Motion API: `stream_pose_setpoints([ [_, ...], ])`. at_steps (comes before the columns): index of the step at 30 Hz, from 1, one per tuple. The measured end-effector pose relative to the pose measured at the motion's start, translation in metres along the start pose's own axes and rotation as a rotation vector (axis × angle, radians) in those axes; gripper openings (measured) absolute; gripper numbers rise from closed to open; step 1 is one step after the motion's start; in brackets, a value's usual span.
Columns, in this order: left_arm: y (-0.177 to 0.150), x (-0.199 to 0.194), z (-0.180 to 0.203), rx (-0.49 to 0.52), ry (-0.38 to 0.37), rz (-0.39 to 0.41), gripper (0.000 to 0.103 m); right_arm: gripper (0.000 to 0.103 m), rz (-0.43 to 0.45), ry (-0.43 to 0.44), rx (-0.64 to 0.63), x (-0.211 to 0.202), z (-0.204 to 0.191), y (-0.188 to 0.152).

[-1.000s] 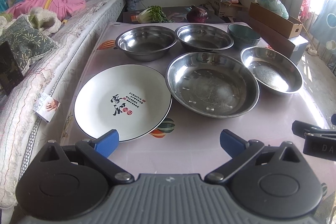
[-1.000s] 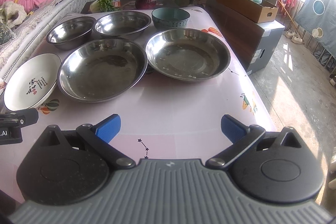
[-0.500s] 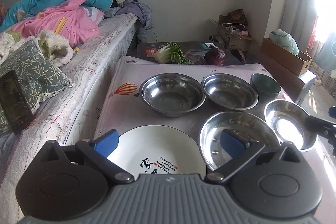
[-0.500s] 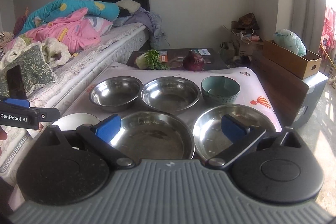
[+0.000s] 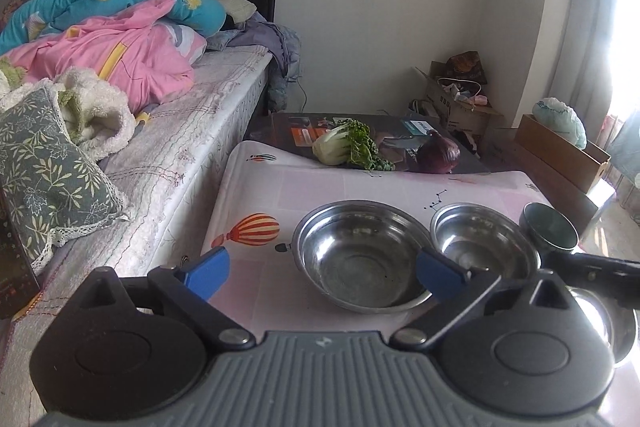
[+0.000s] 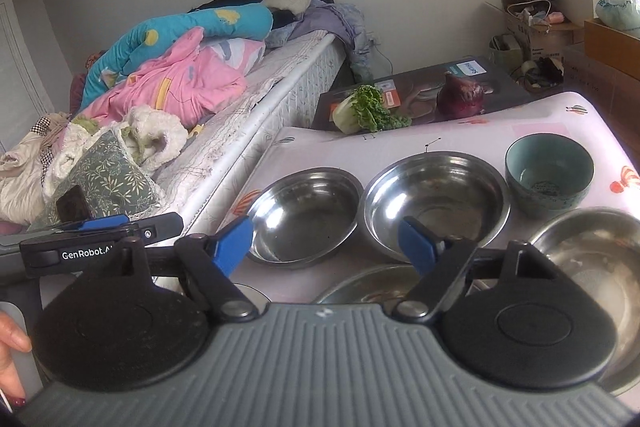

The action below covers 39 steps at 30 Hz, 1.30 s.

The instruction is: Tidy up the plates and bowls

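Two steel bowls stand side by side at the back of the pink table: the left one (image 5: 360, 255) (image 6: 304, 215) and the right one (image 5: 480, 243) (image 6: 436, 199). A small teal bowl (image 5: 548, 227) (image 6: 548, 175) stands to their right. Two wide steel dishes (image 6: 592, 267) (image 6: 372, 287) lie nearer, mostly hidden by my gripper bodies. My left gripper (image 5: 320, 271) is open and empty, raised in front of the left steel bowl. My right gripper (image 6: 326, 241) is open and empty, above the near dishes. The white plate is hidden.
A bed (image 5: 180, 131) with piled quilts and pillows runs along the table's left side. A bok choy (image 5: 344, 147) and a red onion (image 5: 438, 153) lie on a dark board behind the table. Cardboard boxes (image 5: 560, 155) stand at the right.
Both grippers have risen and tilted up, so the views now show the back row of bowls and the room. The white plate and near dishes have dropped out of sight. Both stay open.
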<state>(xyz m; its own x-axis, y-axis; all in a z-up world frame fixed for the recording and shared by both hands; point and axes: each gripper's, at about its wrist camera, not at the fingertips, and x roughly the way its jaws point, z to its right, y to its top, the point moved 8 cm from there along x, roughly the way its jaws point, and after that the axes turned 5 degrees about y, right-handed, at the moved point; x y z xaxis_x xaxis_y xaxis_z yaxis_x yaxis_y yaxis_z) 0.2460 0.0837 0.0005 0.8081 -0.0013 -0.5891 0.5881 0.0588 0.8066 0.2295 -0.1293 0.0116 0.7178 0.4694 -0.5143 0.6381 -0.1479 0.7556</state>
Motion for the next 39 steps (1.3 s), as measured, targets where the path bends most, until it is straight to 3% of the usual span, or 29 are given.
stream_pose_setpoints([
  [3, 0.007, 0.025, -0.008, -0.008, 0.021, -0.015, 0.096, 0.055, -0.034, 0.006, 0.043, 0.036, 0.003, -0.004],
  [8, 0.013, 0.065, -0.010, 0.023, 0.069, -0.053, 0.093, 0.043, -0.098, 0.008, 0.125, 0.090, 0.010, -0.009],
  [12, 0.011, 0.096, -0.007, 0.046, 0.093, -0.123, 0.078, 0.032, -0.145, -0.014, 0.139, 0.116, 0.014, -0.016],
  [17, 0.005, 0.129, -0.004, 0.077, 0.129, -0.219, 0.063, 0.026, -0.181, -0.037, 0.163, 0.136, 0.018, -0.021],
  [22, -0.002, 0.143, -0.001, 0.091, 0.151, -0.265, 0.050, 0.023, -0.204, -0.053, 0.163, 0.146, 0.022, -0.022],
  [29, -0.015, 0.156, 0.001, 0.082, 0.173, -0.324, 0.016, 0.017, -0.224, -0.059, 0.168, 0.152, 0.027, -0.024],
  [39, -0.018, 0.148, -0.014, 0.056, 0.205, -0.328, 0.016, 0.017, -0.259, -0.014, 0.126, 0.155, 0.015, -0.024],
])
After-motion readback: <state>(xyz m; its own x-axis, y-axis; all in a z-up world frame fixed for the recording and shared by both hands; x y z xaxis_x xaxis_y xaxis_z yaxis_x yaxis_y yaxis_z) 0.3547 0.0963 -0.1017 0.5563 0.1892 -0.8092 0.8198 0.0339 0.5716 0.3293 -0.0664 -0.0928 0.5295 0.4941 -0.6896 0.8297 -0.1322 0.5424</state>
